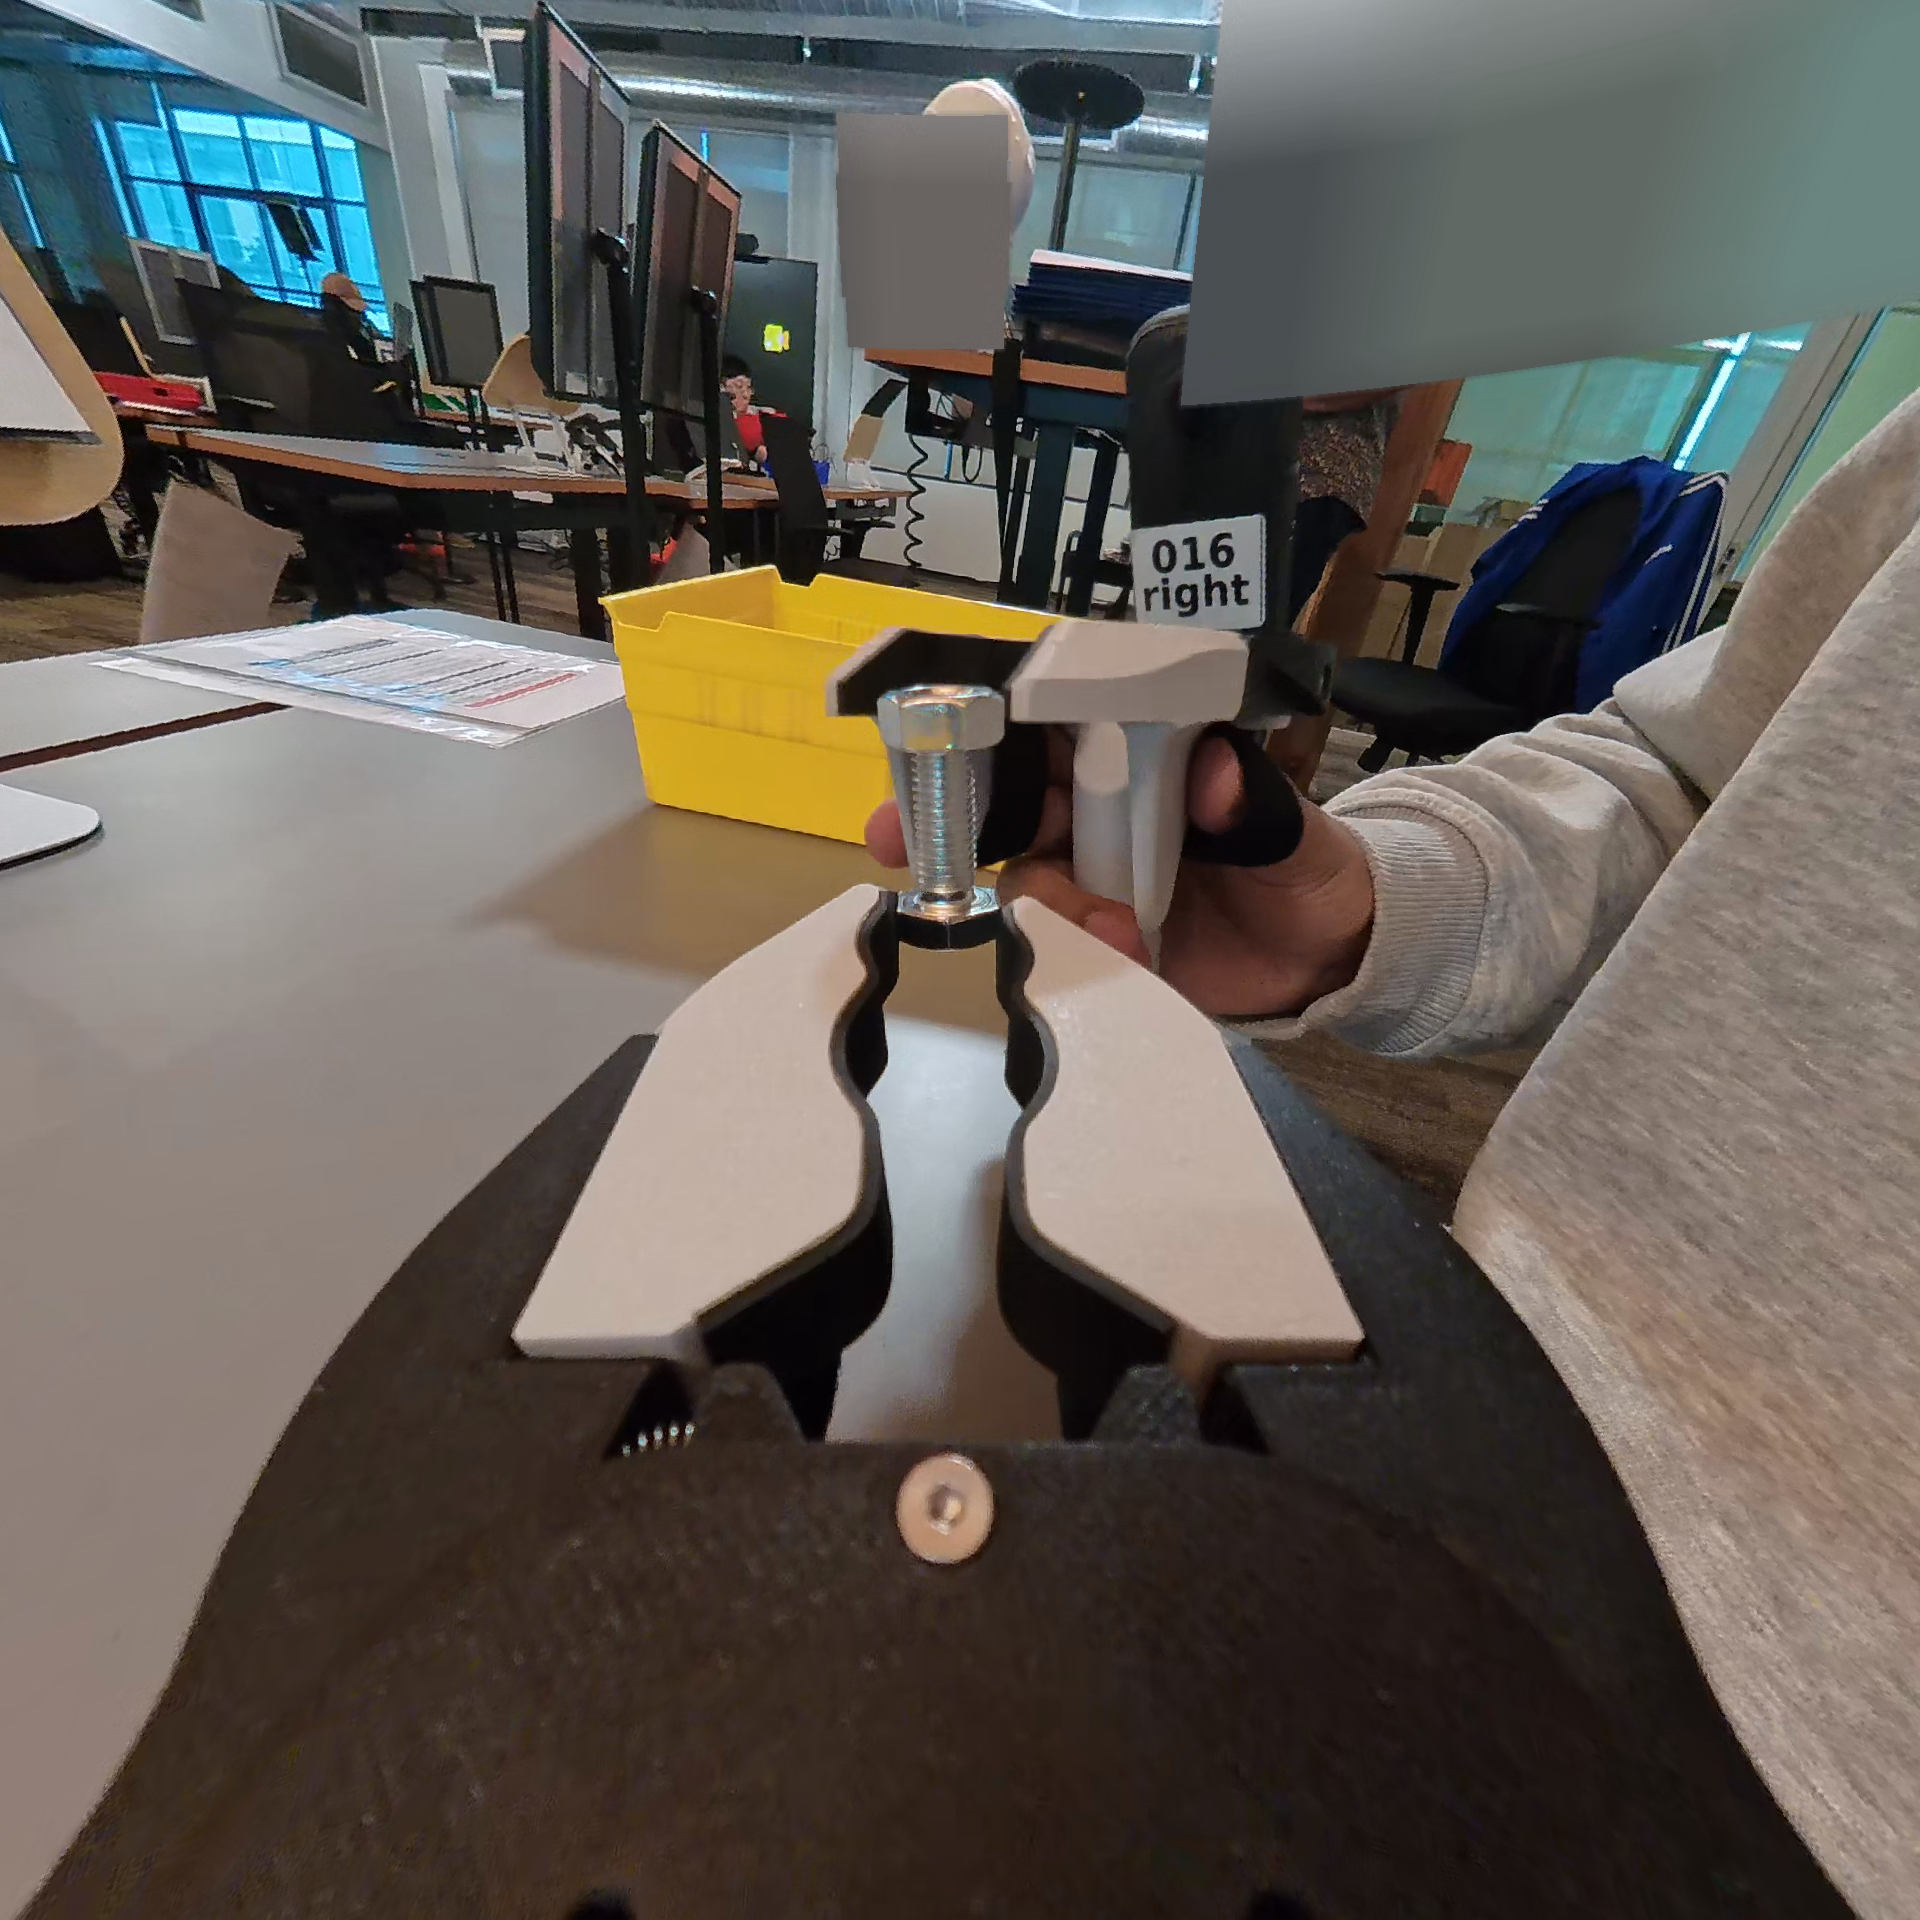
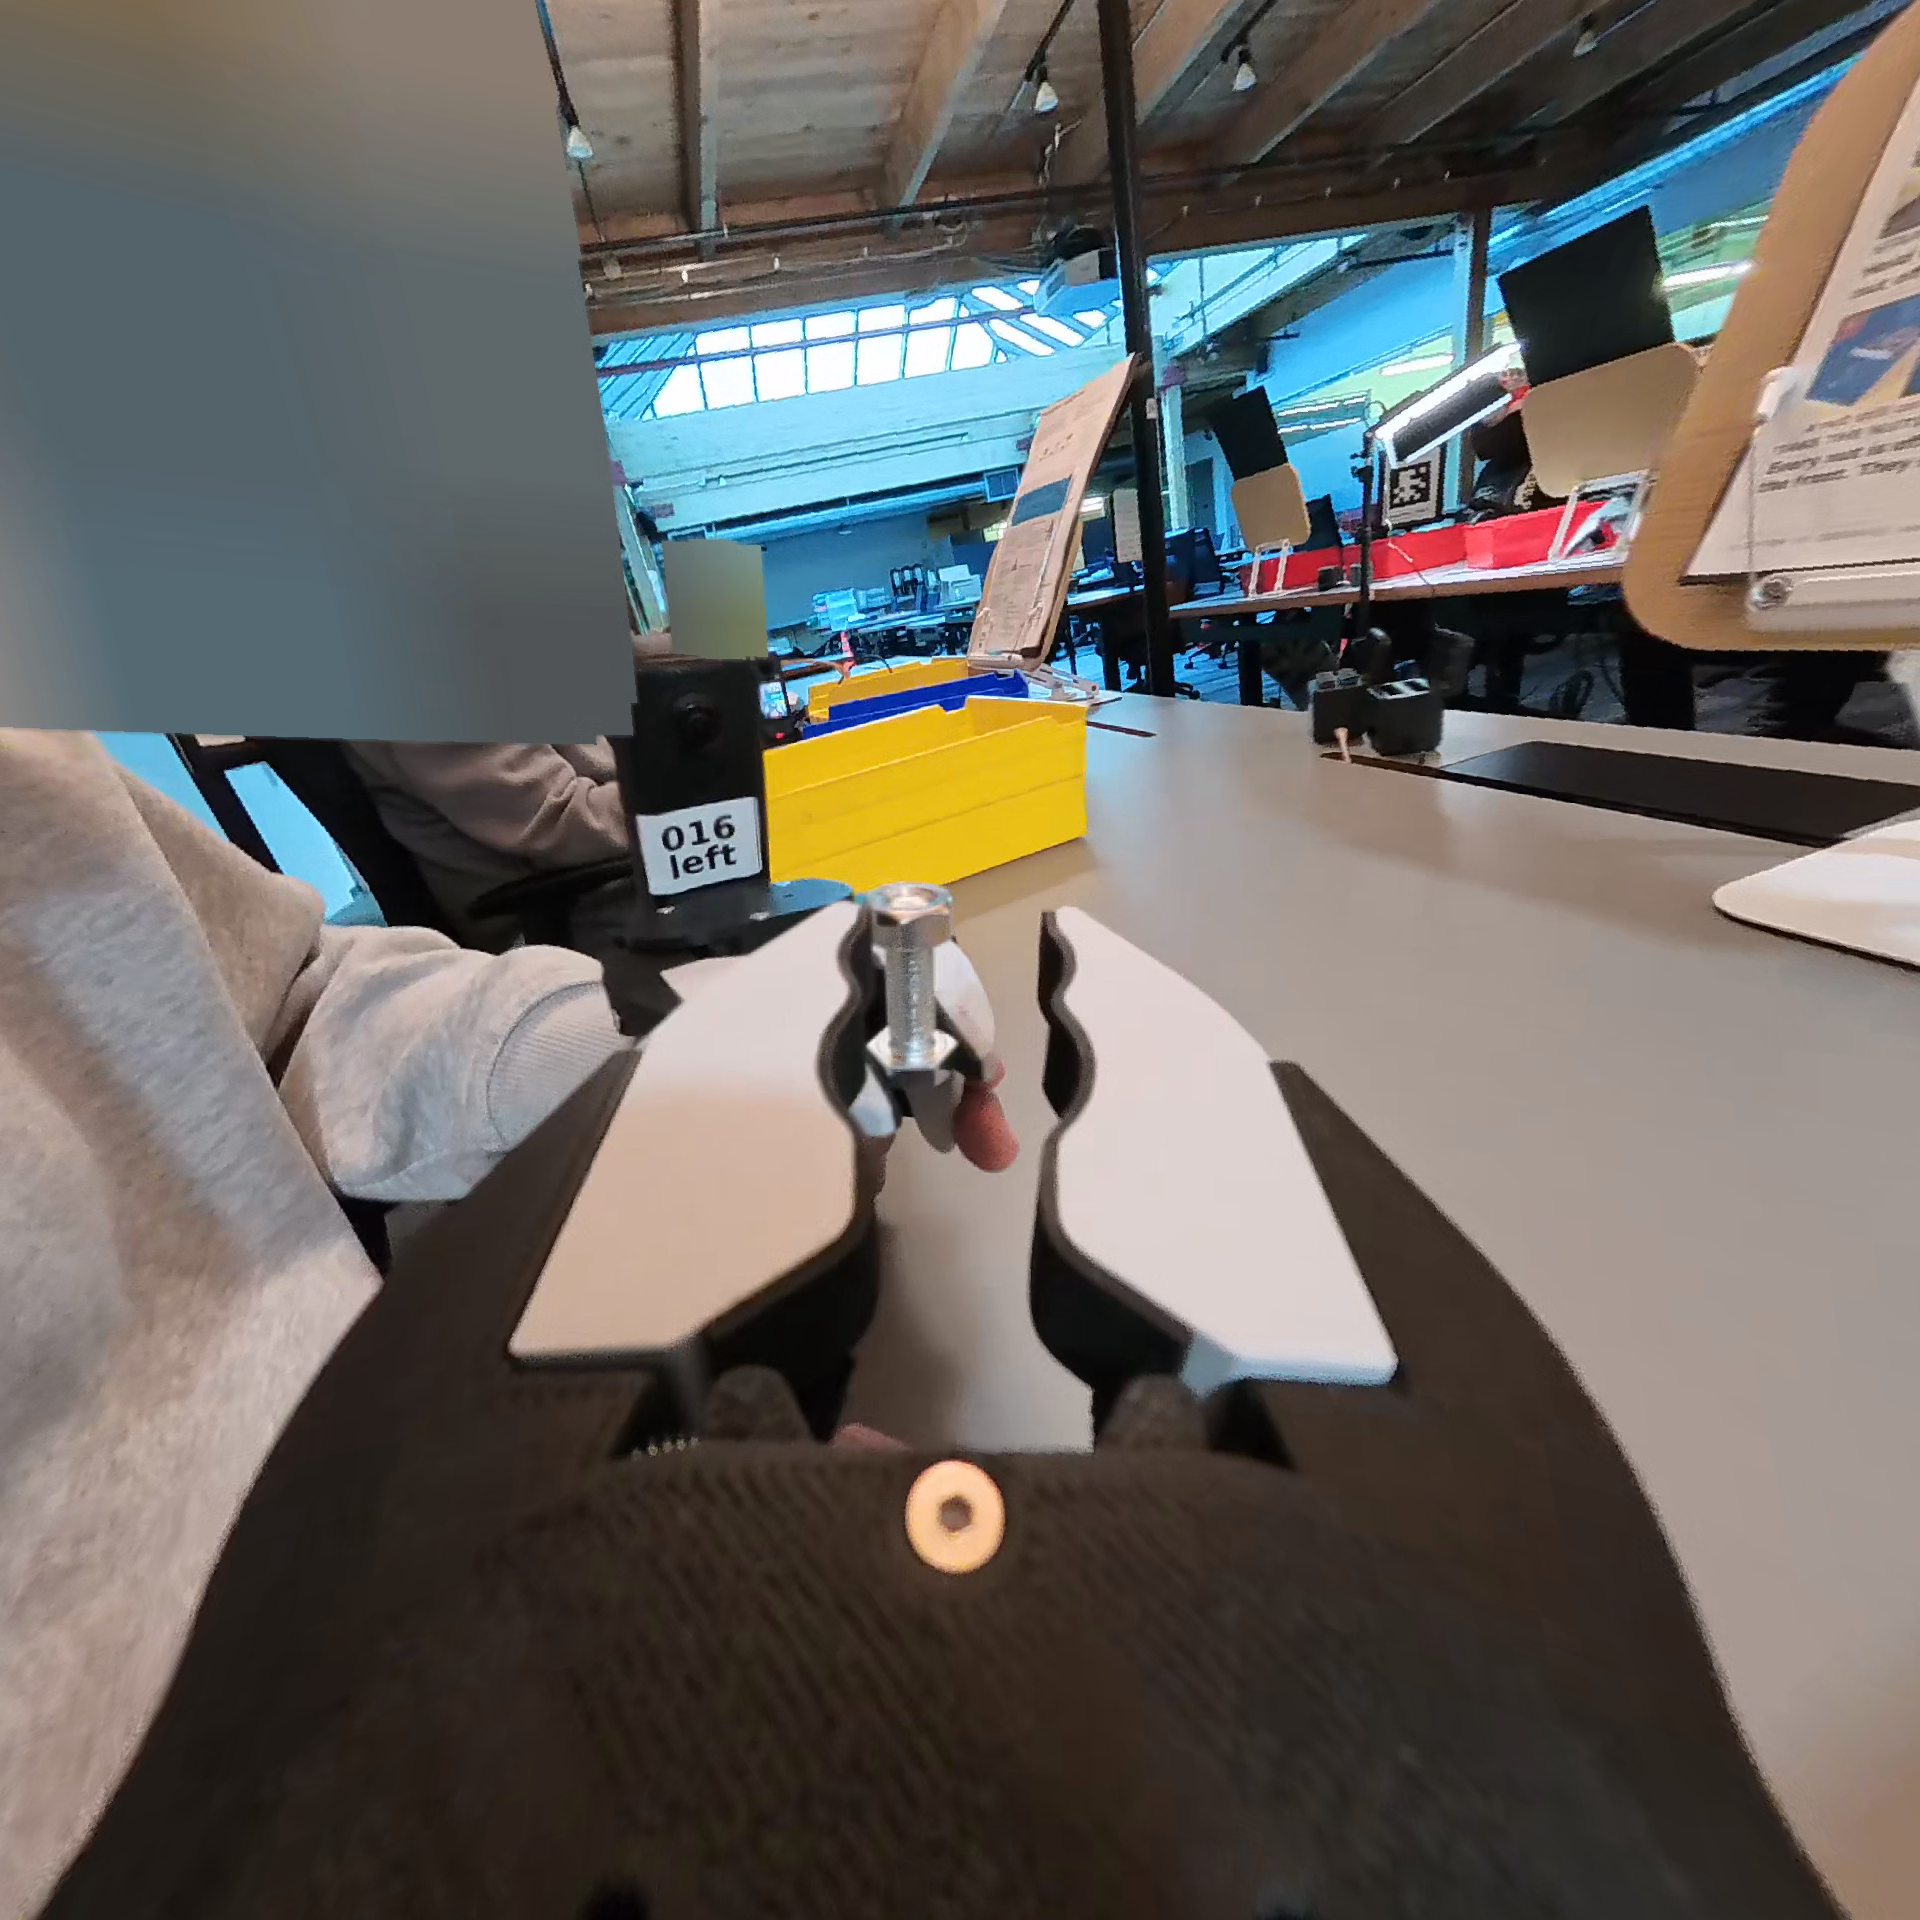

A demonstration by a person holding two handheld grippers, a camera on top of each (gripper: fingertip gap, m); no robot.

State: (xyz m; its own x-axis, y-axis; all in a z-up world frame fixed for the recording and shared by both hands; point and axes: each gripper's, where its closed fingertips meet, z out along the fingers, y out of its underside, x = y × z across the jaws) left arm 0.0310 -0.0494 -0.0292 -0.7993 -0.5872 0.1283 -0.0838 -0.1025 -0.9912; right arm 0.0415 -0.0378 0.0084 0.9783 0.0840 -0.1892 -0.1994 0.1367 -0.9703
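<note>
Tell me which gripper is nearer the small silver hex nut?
Left. The left gripper pinches the small silver hex nut; the right gripper is open beside the silver bolt's head.

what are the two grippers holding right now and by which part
The left gripper grips the nut at the bolt's lower end. The right gripper is open, holding nothing.

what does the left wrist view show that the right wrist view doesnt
Only the left wrist view: tall monitors, a blue jacket on a chair, the laminated sheet. Only the right wrist view: a blue bin behind the yellow bin, red bins, a wooden document stand. Both: the upright bolt, its nut pinched in the fingers of the left gripper, the yellow bin, the grey table.
</note>
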